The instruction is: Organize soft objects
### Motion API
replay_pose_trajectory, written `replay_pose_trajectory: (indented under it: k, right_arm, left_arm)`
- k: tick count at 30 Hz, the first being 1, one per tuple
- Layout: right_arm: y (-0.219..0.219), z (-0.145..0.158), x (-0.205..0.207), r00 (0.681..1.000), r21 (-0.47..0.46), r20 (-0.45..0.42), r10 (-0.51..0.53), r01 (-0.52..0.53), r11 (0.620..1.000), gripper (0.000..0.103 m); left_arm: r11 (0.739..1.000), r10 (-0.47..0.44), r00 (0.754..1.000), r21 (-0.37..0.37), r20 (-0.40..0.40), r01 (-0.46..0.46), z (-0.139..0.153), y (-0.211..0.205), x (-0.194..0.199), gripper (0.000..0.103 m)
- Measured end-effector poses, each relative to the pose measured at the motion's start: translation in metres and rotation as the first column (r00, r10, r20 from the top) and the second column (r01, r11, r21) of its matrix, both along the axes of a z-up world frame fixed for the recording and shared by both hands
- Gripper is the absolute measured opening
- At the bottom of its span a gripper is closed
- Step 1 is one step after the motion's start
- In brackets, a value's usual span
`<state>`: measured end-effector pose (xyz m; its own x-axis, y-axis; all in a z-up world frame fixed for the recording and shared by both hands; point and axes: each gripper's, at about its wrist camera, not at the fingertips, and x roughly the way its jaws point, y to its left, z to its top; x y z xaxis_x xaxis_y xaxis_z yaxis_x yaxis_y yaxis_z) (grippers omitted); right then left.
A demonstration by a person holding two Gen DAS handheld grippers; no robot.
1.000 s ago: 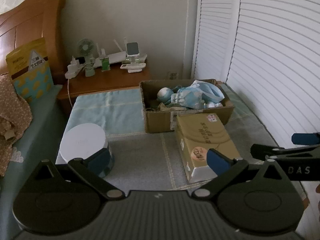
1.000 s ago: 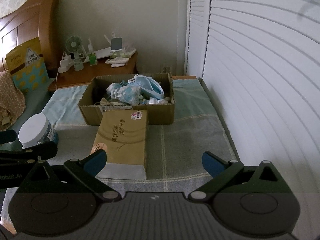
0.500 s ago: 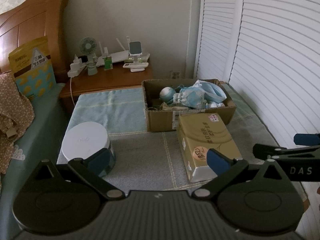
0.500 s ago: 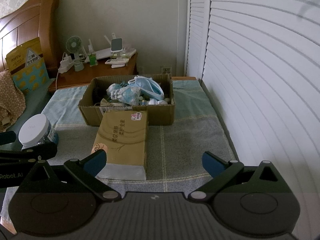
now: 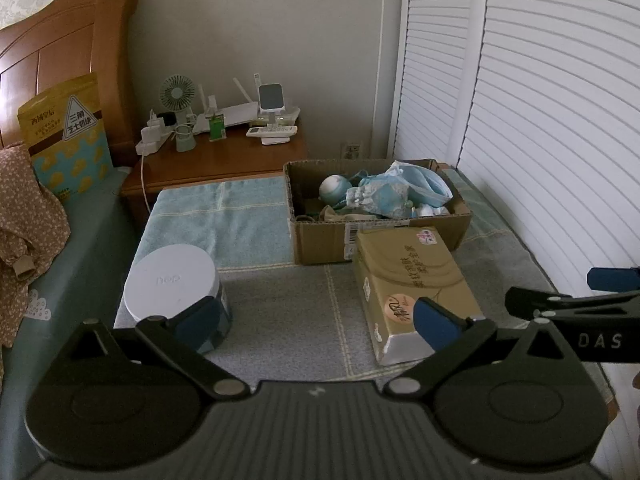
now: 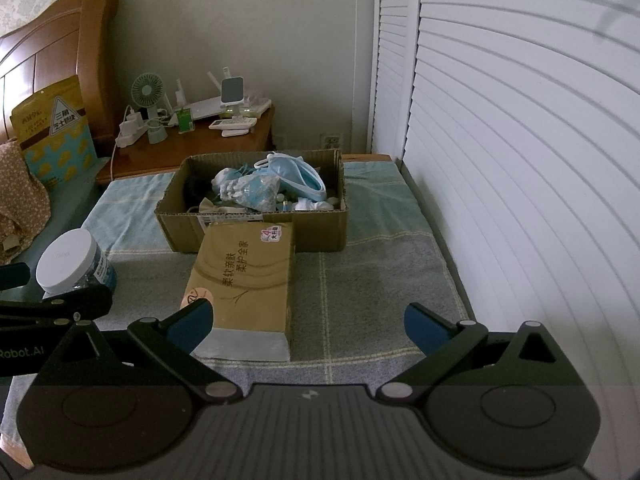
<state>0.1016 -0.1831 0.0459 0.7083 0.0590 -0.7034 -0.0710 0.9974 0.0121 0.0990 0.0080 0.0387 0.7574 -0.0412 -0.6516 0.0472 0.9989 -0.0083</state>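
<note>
An open cardboard box (image 5: 320, 240) (image 6: 320, 236) sits on a towel-covered surface and holds soft blue and white items (image 5: 384, 194) (image 6: 272, 186). A tan tissue pack (image 5: 416, 280) (image 6: 248, 276) lies in front of the box. A white-lidded jar (image 5: 172, 284) (image 6: 68, 262) stands to the left. My left gripper (image 5: 316, 318) is open and empty, above the towel between jar and tissue pack. My right gripper (image 6: 308, 322) is open and empty, near the tissue pack's front end. Each gripper's side shows at the edge of the other's view.
A wooden nightstand (image 5: 224, 160) with a fan, chargers and a router stands behind the towel. A bed with a wooden headboard (image 5: 60, 72), a yellow bag (image 5: 66, 136) and brown cloth is at the left. White louvered doors (image 6: 520, 160) line the right.
Both views have shifted slightly; the box and tissue pack sit a little lower and farther. The grippers stay open and nothing was picked up.
</note>
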Motion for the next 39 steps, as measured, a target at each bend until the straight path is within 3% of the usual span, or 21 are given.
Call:
replay_pose_trajectory:
  k: [39]
  right_arm:
    - [-0.0026,0.0015,0.001,1.0,-0.006,0.004,0.0,0.0,1.0,0.103]
  left_arm:
    - [1.0,0.001,1.0,-0.004,-0.002,-0.001,0.004,-0.0016,-0.0004,0.102]
